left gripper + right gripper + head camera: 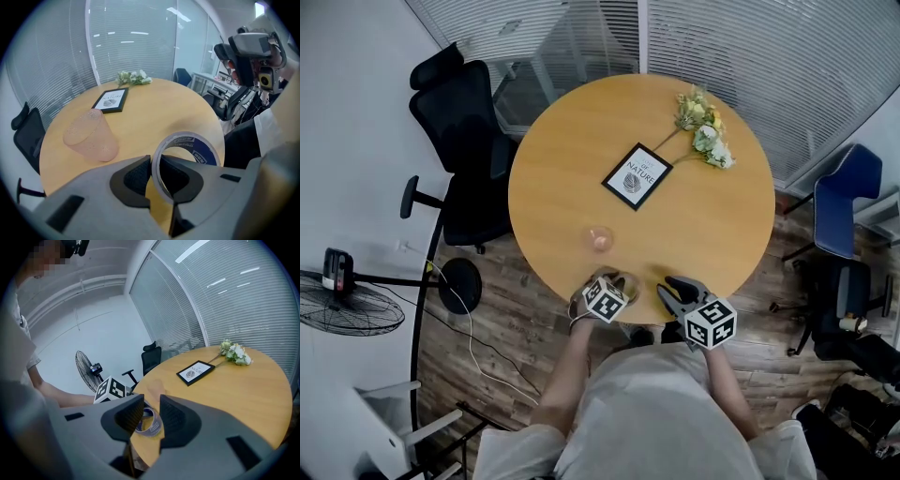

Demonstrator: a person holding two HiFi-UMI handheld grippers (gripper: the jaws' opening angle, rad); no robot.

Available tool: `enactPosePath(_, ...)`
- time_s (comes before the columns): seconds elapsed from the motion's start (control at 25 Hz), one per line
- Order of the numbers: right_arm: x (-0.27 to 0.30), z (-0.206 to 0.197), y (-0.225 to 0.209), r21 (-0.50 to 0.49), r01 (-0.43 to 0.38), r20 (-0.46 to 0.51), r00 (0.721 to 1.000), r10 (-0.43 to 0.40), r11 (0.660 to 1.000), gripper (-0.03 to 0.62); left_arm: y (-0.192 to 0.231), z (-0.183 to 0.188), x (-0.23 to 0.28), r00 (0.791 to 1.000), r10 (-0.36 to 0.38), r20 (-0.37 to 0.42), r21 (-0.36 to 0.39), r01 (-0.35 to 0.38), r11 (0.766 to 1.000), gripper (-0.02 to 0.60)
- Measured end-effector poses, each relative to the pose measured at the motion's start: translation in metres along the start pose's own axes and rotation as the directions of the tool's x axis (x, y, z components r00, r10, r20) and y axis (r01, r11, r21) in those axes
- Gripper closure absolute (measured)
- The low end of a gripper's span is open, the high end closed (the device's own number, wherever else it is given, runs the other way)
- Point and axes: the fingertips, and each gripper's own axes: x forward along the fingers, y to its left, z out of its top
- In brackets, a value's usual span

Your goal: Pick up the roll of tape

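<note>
A roll of clear tape with a blue printed core (pixel 206 154) hangs just above the front edge of the round wooden table (pixel 572 150). My left gripper (pixel 155 176) is shut on it, one pad inside the ring and one outside against its wall. In the head view the left gripper (pixel 614 286) and the tape roll (pixel 627 278) sit at the table's near rim. My right gripper (pixel 673 286) rests beside them to the right, open with nothing between its pads. The right gripper view looks past its jaws at the tape roll (pixel 150 423) and the left gripper's marker cube (pixel 112 389).
An upturned pink plastic cup (pixel 599 238) stands just beyond the left gripper. Farther back lie a black picture frame (pixel 637 176) and a white flower sprig (pixel 703 131). A black chair (pixel 459 141) and a fan (pixel 347 300) stand at the left, a blue chair (pixel 844 202) at the right.
</note>
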Motion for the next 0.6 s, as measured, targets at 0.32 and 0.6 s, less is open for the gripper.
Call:
enactPosePath(0.32, 0.006, 0.002, 0.004, -0.003, -0.002, 0.003, 1.000, 0.002, 1.000, 0.493, 0.015, 0.022, -0.032, 0.993, 0.059, 0.101, -0.050, -0.054, 0.997, 0.522)
enactPosePath(0.6, 0.010, 0.007, 0.003, -0.009, -0.005, 0.007, 1.000, 0.005, 1.000, 0.493, 0.034, 0.041, -0.066, 0.973, 0.150, 0.177, -0.097, -0.134, 0.986, 0.522)
